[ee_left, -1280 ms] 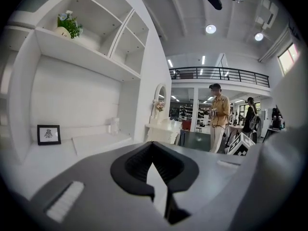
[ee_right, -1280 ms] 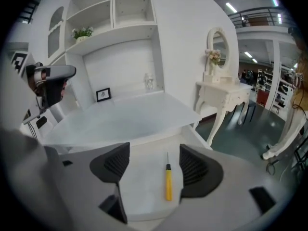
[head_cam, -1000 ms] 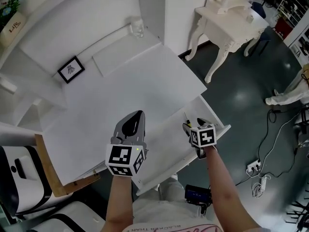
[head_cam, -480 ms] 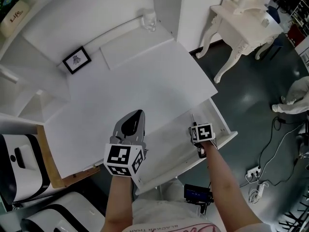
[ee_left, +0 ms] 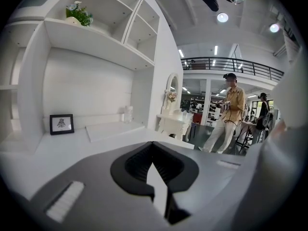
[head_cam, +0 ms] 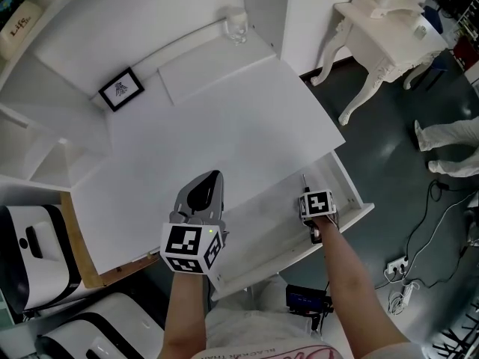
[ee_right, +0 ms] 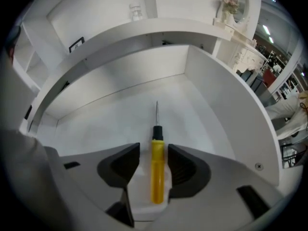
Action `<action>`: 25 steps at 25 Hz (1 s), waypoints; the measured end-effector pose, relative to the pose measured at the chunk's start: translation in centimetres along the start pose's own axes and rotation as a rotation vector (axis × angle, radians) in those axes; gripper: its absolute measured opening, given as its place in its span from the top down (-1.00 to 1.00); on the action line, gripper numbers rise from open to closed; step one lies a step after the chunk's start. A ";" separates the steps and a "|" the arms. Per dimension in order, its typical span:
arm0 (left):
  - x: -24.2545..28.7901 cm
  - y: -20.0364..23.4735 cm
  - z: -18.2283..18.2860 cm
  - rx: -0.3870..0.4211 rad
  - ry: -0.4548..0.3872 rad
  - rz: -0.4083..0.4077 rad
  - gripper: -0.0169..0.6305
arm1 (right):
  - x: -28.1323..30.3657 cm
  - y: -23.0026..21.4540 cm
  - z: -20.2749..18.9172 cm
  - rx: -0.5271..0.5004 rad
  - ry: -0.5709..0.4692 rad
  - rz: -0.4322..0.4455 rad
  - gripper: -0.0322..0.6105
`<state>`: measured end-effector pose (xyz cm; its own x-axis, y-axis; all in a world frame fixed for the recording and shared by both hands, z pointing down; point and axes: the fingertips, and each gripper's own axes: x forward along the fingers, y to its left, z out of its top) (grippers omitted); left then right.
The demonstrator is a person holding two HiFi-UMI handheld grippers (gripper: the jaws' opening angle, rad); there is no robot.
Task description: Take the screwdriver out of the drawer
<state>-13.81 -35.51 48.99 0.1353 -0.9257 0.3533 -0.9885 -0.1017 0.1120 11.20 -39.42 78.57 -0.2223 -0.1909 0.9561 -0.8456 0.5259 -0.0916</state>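
The screwdriver (ee_right: pixel 157 170), with a yellow handle, black collar and thin metal shaft, lies on the floor of the open white drawer (ee_right: pixel 120 114). My right gripper (ee_right: pixel 154 149) points steeply down into the drawer with the handle between its dark jaws. The jaws are closing, and a gap still shows on the left side. In the head view the right gripper (head_cam: pixel 315 209) covers the handle, and only the shaft tip of the screwdriver (head_cam: pixel 304 180) shows in the drawer (head_cam: pixel 352 194). My left gripper (head_cam: pixel 212 178) hovers shut over the desk's front edge, holding nothing.
The white desk top (head_cam: pixel 209 140) carries a small framed picture (head_cam: pixel 121 90) and a glass (head_cam: pixel 238 27) at the back wall. A white ornate side table (head_cam: pixel 378 40) stands to the right. A person (ee_left: pixel 230 112) stands beyond; cables (head_cam: pixel 404 264) lie on the dark floor.
My right gripper has sunk into the drawer, down over the screwdriver. The left gripper has hardly shifted. A person's legs have come into view at the right.
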 end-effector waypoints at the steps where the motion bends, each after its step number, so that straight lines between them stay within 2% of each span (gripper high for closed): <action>1: 0.1 -0.1 -0.1 0.001 0.002 -0.002 0.92 | 0.0 0.0 0.0 -0.001 0.000 -0.005 0.32; 2: 0.1 -0.1 -0.1 0.002 0.003 -0.004 0.92 | 0.0 0.1 0.0 -0.001 0.004 -0.008 0.41; 3: 0.2 -0.2 -0.1 0.004 0.004 -0.006 0.92 | 0.1 0.2 0.0 0.000 0.009 -0.010 0.63; 13: -0.9 0.0 1.1 0.030 -0.011 -0.011 0.92 | -0.7 -0.3 -0.3 0.020 0.031 -0.030 0.65; 18: -2.2 0.5 2.1 0.025 -0.039 0.006 0.92 | -2.7 0.1 0.1 0.045 -0.010 -0.020 0.65; 25: -3.9 -0.5 3.8 0.028 -0.089 -0.013 0.92 | -6.1 0.9 0.7 0.038 -0.068 -0.023 0.65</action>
<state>-14.14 -33.26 44.05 0.1426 -0.9528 0.2680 -0.9884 -0.1227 0.0897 11.48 -38.35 72.50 -0.2338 -0.2588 0.9372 -0.8682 0.4894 -0.0815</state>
